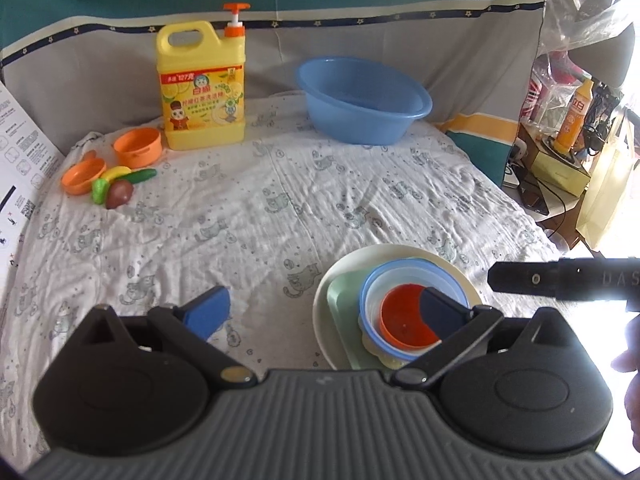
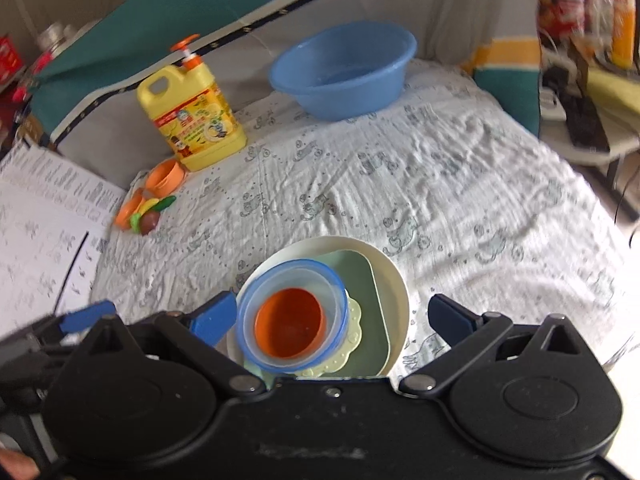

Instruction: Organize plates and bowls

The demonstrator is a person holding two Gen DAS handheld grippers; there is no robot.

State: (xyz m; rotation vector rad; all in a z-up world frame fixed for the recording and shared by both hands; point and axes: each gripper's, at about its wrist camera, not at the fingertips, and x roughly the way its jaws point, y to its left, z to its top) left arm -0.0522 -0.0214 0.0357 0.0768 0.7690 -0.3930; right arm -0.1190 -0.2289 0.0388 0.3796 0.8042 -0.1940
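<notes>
Looks mostly done: small orange plastic bowl (image 2: 290, 328) nested in a clear blue-rimmed plastic bowl (image 2: 294, 316), on a pale yellow scalloped dish (image 2: 352, 344), on a green square plate (image 2: 370, 300), on a round cream plate (image 2: 394, 284).

Stack sits upright, openings up, no real long axis.

Left gripper (image 1: 326, 312): jaws wide open, empty; its right jaw overlaps the orange bowl in view, contact unclear.

Right gripper (image 2: 334, 316): jaws wide open, empty, stack between them, nearer its left jaw.

Possibly left: orange toy dishes (image 1: 120, 156), well ahead of the left jaw.

both claws gape wide, left claw (image 1: 326, 312) beside right claw (image 2: 334, 316).
</notes>
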